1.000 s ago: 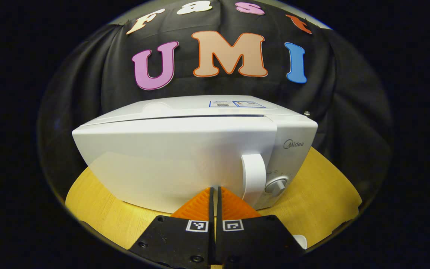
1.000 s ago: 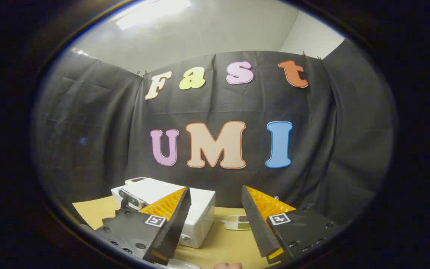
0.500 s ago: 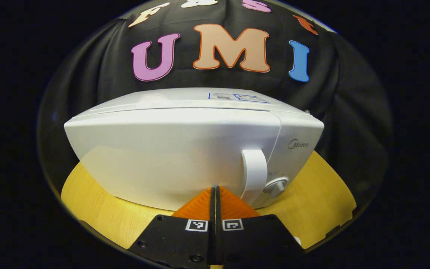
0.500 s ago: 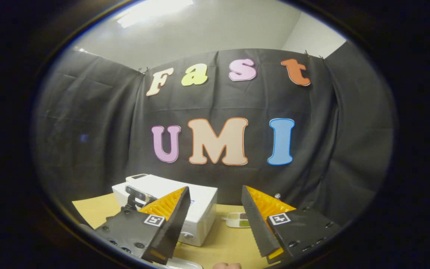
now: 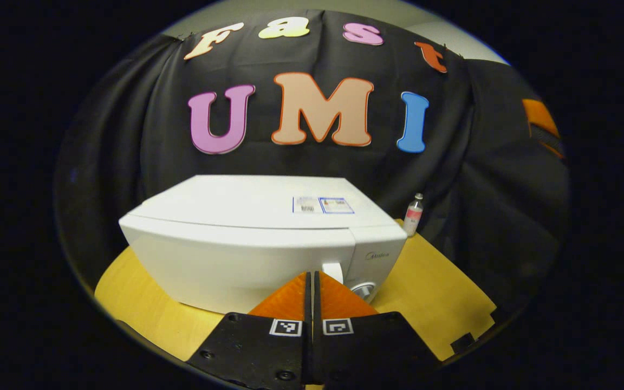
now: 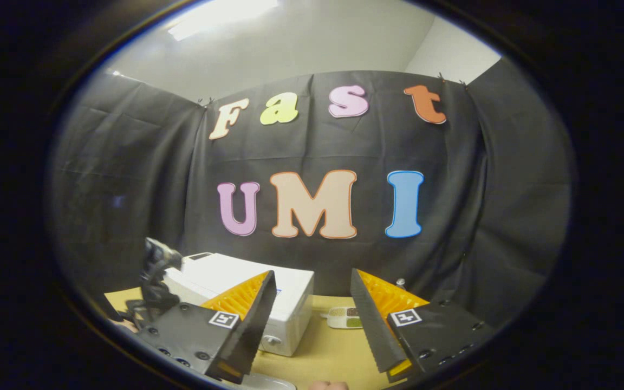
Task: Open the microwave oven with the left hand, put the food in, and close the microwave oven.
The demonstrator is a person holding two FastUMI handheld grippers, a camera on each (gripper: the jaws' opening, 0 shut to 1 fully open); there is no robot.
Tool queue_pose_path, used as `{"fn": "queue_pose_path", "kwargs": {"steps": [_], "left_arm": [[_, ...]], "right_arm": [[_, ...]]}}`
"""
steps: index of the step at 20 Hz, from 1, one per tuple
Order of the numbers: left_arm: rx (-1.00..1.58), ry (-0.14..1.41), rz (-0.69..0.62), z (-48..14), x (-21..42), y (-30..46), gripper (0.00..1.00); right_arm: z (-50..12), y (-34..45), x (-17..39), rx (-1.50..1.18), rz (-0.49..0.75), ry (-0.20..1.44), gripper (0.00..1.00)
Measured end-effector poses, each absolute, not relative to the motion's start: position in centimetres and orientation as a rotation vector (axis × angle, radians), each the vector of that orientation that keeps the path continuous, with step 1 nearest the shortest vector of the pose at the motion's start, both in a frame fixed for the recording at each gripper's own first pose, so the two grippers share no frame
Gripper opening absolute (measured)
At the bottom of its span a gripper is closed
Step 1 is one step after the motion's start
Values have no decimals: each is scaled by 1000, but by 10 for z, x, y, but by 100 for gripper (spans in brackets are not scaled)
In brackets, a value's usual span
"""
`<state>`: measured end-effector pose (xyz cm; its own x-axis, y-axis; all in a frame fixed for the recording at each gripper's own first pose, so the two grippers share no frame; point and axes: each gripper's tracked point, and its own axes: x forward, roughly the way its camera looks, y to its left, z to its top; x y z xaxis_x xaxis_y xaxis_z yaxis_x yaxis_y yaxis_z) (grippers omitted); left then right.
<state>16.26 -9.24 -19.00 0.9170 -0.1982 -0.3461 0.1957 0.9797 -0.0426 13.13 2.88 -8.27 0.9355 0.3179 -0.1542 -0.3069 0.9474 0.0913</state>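
Microwave (image 5: 247, 244) door closed, on the table (image 5: 442, 292). Left gripper (image 5: 312, 281) jaws pressed together, empty, just before it. Right gripper (image 6: 312, 309) jaws wide apart, empty.

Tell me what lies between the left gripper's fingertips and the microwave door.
Nothing. In the left gripper view, the shut left gripper points at the microwave door beside its handle; no object intervenes.

My left gripper (image 5: 310, 281) had orange ribbed fingers on black plates, each plate with a small square black-and-white marker and a few screws. Right gripper (image 6: 312, 303) looked the same, just yellower pads with dark serrated inner edges. Probably cables on the dark rig (image 6: 155, 276) farther off, too blurry.
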Motion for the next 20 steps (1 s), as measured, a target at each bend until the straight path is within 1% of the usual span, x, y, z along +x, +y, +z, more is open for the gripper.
{"fn": "queue_pose_path", "kwargs": {"steps": [4,5,7,9,11,15,18,20], "left_arm": [[1,194,-201,-94,129,-83,0],[24,130,-182,-66,123,-75,0],[58,14,-198,-16,104,-74,0],[92,-23,-203,5,92,-70,0],[108,-20,-196,7,86,-66,0],[120,8,-93,1,80,-42,96],[39,56,-62,-8,78,-32,96],[44,75,-42,-12,76,-19,97]], "right_arm": [[-86,34,129,73,322,178,82],[-86,36,127,73,325,181,82],[-84,40,125,87,325,181,82],[-77,44,125,100,323,169,82],[-76,48,121,94,327,162,82],[-68,56,109,81,338,143,82],[-63,59,100,72,348,137,82],[-62,63,97,85,350,142,82]]}}
